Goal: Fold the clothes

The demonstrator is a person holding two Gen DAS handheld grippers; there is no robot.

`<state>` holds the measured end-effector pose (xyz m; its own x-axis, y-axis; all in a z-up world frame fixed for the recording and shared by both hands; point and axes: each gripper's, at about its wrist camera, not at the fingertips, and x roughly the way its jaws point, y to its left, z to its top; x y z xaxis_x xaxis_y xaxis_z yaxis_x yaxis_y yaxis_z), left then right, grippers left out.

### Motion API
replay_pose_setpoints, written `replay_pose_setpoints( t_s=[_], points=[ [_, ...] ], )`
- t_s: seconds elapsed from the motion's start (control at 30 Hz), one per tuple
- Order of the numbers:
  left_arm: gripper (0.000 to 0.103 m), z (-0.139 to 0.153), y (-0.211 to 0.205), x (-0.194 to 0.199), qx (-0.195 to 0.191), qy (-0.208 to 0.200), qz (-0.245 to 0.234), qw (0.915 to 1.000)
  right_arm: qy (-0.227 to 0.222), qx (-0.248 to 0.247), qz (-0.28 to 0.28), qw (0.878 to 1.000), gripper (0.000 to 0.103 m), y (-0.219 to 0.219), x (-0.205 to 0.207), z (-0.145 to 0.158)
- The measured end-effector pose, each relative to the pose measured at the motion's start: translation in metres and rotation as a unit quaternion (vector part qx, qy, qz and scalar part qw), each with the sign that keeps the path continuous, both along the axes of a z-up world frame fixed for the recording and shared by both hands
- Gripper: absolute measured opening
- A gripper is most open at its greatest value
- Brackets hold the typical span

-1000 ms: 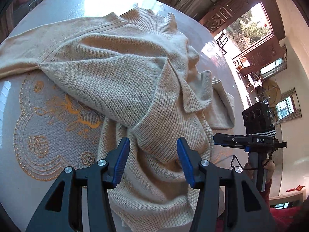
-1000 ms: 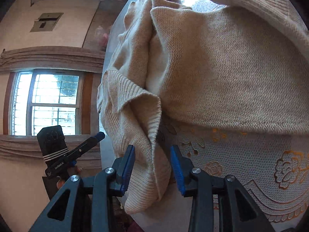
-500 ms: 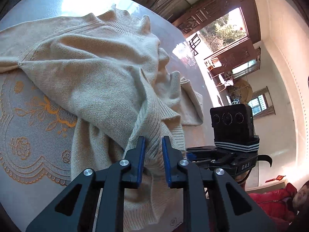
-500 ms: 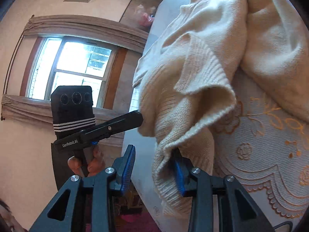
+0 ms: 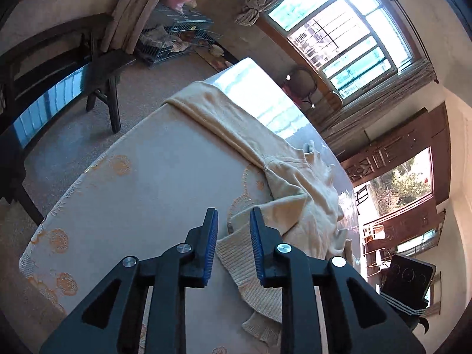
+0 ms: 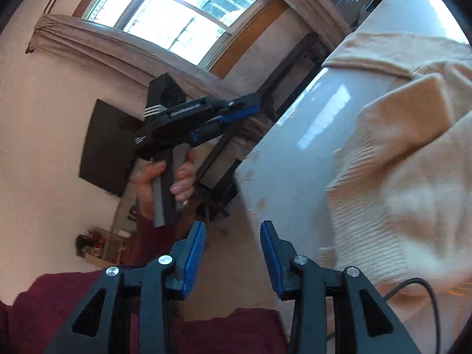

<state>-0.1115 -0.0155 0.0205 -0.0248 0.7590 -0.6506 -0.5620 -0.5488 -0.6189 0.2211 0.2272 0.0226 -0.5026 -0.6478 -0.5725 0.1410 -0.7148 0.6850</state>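
On my left wrist view the left gripper (image 5: 233,218) hangs above the table (image 5: 147,183) with its blue pads apart. Its jaws have just been opening, and no cloth sits between them; the ribbed hem of the beige sweater (image 5: 298,206) shows through the gap, lying on the table below rather than pinched, so I call this tong released. The sweater is spread along the far and right part of the tabletop: one sleeve (image 5: 212,118) stretches flat toward the far edge, the ribbed collar (image 5: 312,153) lies near the right rim, and the body is bunched in loose folds just under and right of my fingers. The table is covered by a pale cloth with orange floral embroidery (image 5: 59,239). Beyond it stand a dark bench (image 5: 59,79), a wire cage (image 5: 177,38) by the wall and a barred window (image 5: 339,29). The other device's camera block (image 5: 407,280) peeks in at the lower right.

On my right wrist view the right gripper (image 6: 233,242) is also parted, and nothing sits between its pads; they frame floor and the table's edge (image 6: 289,147). The sweater (image 6: 398,177) lies to the right of the jaws, blurred, clear of both pads, so this tong is released too. To the left, a hand (image 6: 165,180) grips the handle of the left gripper (image 6: 242,109), seen side-on in the air beside the table edge. A dark red sleeve (image 6: 59,303) fills the bottom, and a black cable (image 6: 424,289) loops at the lower right.
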Motion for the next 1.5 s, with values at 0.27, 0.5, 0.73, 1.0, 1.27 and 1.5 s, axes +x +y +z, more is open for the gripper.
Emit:
replay_pose_setpoints(
  t_s=[0.27, 0.5, 0.73, 1.0, 1.27, 1.5],
  points=[
    [0.039, 0.010, 0.095, 0.093, -0.014, 0.062, -0.217, 0.9742, -0.187, 0.297, -0.236, 0.906, 0.040, 0.194, 0.054, -0.009],
    [0.043, 0.000, 0.171, 0.138, -0.048, 0.041, -0.281, 0.9575, -0.244, 0.225, -0.321, 0.887, 0.040, 0.268, 0.066, -0.036],
    [0.043, -0.002, 0.202, 0.148, -0.063, 0.041, -0.287, 0.9551, -0.276, 0.247, -0.327, 0.870, 0.040, 0.280, 0.030, -0.065],
    [0.047, -0.007, 0.201, 0.136, -0.062, 0.027, -0.279, 0.9579, -0.282, 0.226, -0.327, 0.873, 0.007, 0.289, 0.036, -0.084],
    [0.047, -0.023, 0.192, 0.126, -0.076, 0.014, -0.274, 0.9587, -0.266, 0.296, -0.266, 0.878, 0.014, 0.271, 0.026, -0.082],
    [0.048, -0.031, 0.186, 0.118, -0.078, -0.003, -0.274, 0.9584, -0.226, 0.308, -0.250, 0.890, 0.027, 0.263, 0.026, -0.080]
  ],
)
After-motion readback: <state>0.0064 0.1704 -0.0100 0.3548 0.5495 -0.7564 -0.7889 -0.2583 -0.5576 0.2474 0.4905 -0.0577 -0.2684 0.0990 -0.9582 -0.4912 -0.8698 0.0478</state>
